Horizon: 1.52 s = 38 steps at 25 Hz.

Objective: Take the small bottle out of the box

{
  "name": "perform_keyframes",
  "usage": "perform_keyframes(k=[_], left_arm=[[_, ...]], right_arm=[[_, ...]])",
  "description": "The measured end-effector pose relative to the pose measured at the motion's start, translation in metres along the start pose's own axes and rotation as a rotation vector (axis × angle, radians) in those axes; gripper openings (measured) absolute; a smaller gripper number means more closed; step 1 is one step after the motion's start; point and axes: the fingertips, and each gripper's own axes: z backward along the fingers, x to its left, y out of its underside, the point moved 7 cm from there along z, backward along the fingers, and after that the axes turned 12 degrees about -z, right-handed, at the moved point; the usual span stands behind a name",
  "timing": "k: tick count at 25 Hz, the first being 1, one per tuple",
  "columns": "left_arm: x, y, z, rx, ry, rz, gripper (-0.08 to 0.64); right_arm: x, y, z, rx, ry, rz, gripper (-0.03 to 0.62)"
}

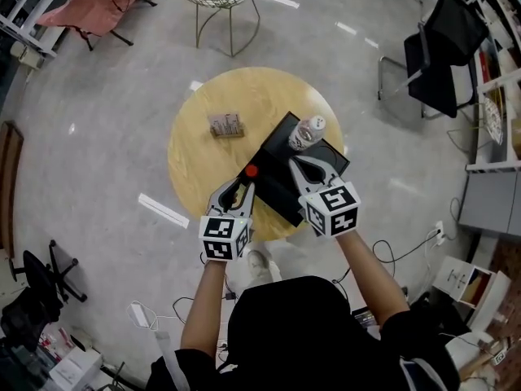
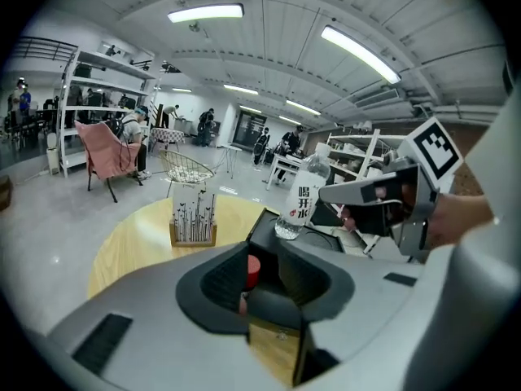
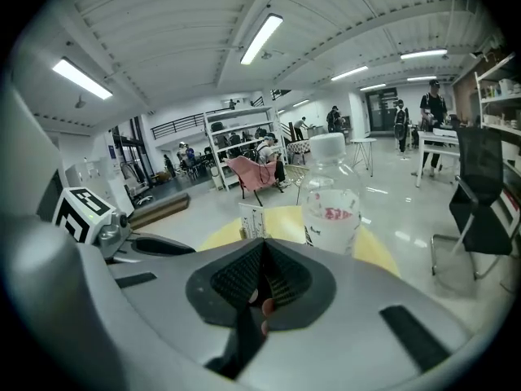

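The upright small bottle [image 1: 306, 133] stands just ahead of the closed right tongs [image 1: 299, 165], nearer than the part-open left tongs [image 1: 242, 190].

Bright, even indoor light falls from long white ceiling strip lights [image 2: 205, 12], seen in both gripper views. In the head view the glossy grey floor [image 1: 106, 112] carries white glare streaks, and shadows are faint. Both gripper views bend strongly toward the edges, with black corners and a soft far background.
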Motion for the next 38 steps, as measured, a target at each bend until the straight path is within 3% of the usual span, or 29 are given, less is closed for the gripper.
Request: perform_keyframes(k=[11, 21, 24, 28, 38], left_arm=[[0.011, 0.032, -0.051, 0.145, 0.038, -0.135, 0.196], [0.012, 0.050, -0.082, 0.200, 0.035, -0.206, 0.196], [0.014, 0.052, -0.086, 0.202, 0.011, -0.200, 0.196], [0.016, 0.052, -0.087, 0.203, -0.019, -0.248, 0.195], [0.012, 0.051, -0.086, 0.218, -0.007, -0.250, 0.152]], right_arm=[[-0.018, 0.021, -0.017, 0.053, 0.015, -0.044, 0.002], [-0.031, 0.030, -0.020, 0.066, 0.040, -0.071, 0.002], [-0.034, 0.032, -0.020, 0.070, 0.043, -0.078, 0.002], [-0.033, 0.033, -0.022, 0.074, 0.043, -0.082, 0.002], [-0.029, 0.035, -0.019, 0.062, 0.048, -0.082, 0.002]])
